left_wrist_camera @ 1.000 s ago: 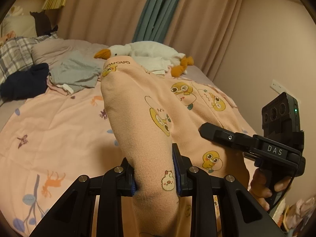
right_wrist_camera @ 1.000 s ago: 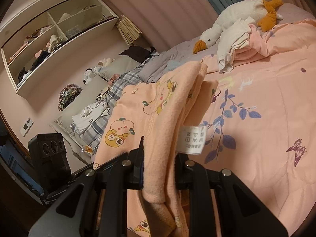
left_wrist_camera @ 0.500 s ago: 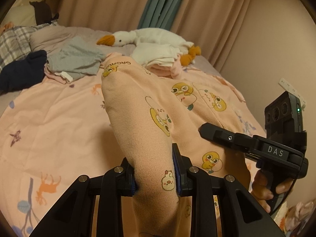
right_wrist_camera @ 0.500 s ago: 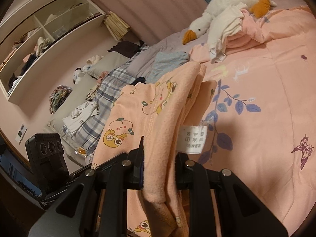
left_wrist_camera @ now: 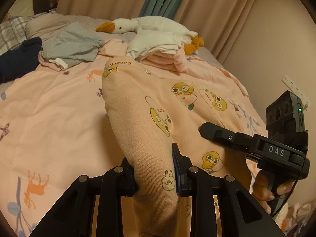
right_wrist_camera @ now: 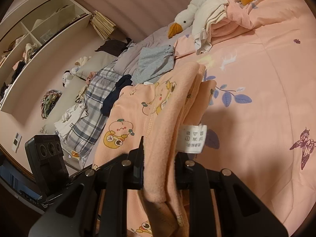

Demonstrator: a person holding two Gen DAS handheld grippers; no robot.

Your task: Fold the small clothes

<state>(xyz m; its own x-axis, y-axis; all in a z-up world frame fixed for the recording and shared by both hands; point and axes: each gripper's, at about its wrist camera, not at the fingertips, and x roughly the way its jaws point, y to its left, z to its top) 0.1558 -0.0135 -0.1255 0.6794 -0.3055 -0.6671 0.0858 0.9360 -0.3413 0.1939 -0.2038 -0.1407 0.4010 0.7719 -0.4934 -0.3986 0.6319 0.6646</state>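
A small peach fleece garment (left_wrist_camera: 150, 114) printed with yellow cartoon ducks hangs between both grippers above the bed. My left gripper (left_wrist_camera: 155, 169) is shut on one bunched edge of it. My right gripper (right_wrist_camera: 160, 169) is shut on the other edge, where a white care label (right_wrist_camera: 192, 138) hangs. The garment (right_wrist_camera: 138, 114) drapes away from the right gripper toward the left one. The right gripper's body (left_wrist_camera: 256, 144) shows at the right of the left wrist view, held by a hand.
A pink printed duvet (left_wrist_camera: 49, 118) covers the bed. A white goose plush (left_wrist_camera: 150, 26) lies at the far side over folded pink and white clothes (left_wrist_camera: 158, 49). Grey (left_wrist_camera: 73, 43) and navy (left_wrist_camera: 17, 59) clothes lie at the left. Wall shelves (right_wrist_camera: 39, 31) hold more items.
Both grippers have moved with the garment toward the bed's far side; the goose plush and clothes piles look nearer and lower. The grips have not changed.
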